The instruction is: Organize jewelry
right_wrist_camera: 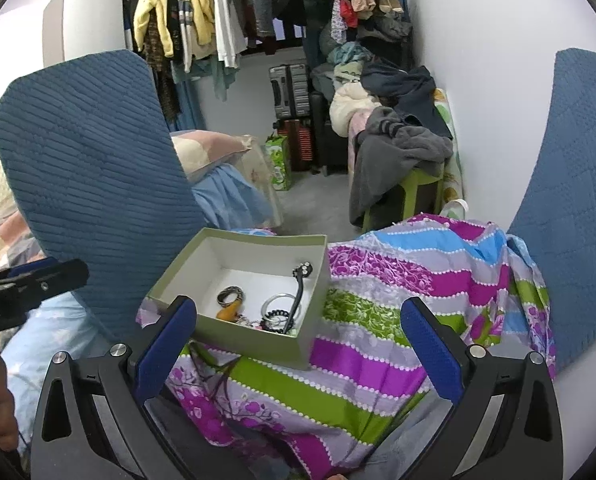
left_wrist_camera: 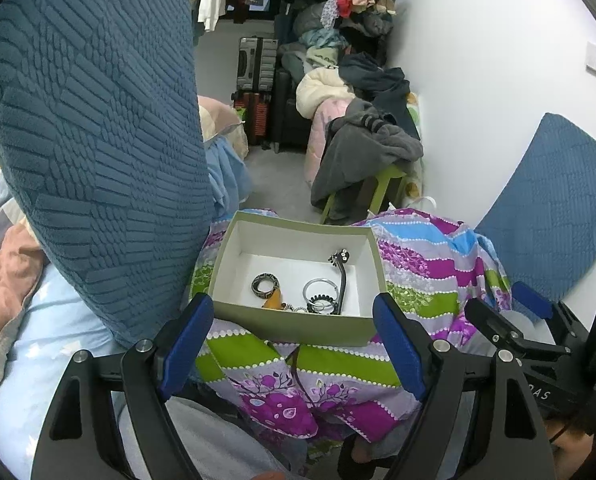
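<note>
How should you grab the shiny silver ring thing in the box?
Come straight down from above and pinch the far arc of the silver bangle. It lies flat in the box, its near side is covered by a black beaded bracelet, and the walls block a sideways approach.

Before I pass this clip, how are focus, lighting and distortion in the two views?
Left wrist view: strong fisheye bending with dark corners, soft even light, and the olive cardboard box with white lining sharp. Right wrist view: the same curvature, the white wall bright but not blown out, and the open right gripper crisp with no motion blur.
</note>
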A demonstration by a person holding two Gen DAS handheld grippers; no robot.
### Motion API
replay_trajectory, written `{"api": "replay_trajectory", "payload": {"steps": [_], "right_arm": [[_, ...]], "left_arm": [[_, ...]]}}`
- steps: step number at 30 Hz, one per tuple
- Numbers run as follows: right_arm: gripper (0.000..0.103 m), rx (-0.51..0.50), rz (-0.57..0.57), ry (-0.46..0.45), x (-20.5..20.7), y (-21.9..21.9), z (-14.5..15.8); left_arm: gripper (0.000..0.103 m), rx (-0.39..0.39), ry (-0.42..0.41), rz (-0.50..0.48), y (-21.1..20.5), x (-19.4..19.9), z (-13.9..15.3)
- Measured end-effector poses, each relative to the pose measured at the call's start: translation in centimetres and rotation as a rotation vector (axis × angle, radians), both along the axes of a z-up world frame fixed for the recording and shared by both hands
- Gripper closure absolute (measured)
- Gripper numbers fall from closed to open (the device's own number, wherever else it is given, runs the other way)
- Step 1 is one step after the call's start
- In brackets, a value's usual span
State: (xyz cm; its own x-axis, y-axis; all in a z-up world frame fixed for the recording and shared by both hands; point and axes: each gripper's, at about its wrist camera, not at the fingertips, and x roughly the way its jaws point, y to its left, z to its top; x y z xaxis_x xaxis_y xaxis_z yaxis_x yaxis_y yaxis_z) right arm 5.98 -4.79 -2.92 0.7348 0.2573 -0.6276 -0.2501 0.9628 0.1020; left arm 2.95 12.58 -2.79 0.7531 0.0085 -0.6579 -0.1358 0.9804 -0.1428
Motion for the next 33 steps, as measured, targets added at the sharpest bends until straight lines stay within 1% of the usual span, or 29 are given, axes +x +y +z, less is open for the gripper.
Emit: {"api": "replay_trajectory", "payload": {"steps": [10,16,21,33], "right_arm": [[0.000,0.006,-0.022,-0.004,-0.3,-0.6,0.0],[0.000,0.005,-0.029,-0.015,-0.5,-0.7,0.2],[0.000,-0.002,-0.028,-0.021,-0.6,-0.9,0.3],[0.000,-0.010,-0.021,-0.018,-0.6,-0.9,0.4]], "left_arm": [[0.021,0.021,0.022,-0.012,-0.3,0.6,-0.5],[0.021,0.017,0.025,-0.019,-0.6,0.7,-0.6],[0.021,0.040,0.027,-0.032,-1.2,0.5,-0.6],[0.021,0.042,0.039,-0.023,-1.4,0.6,-0.4]]}}
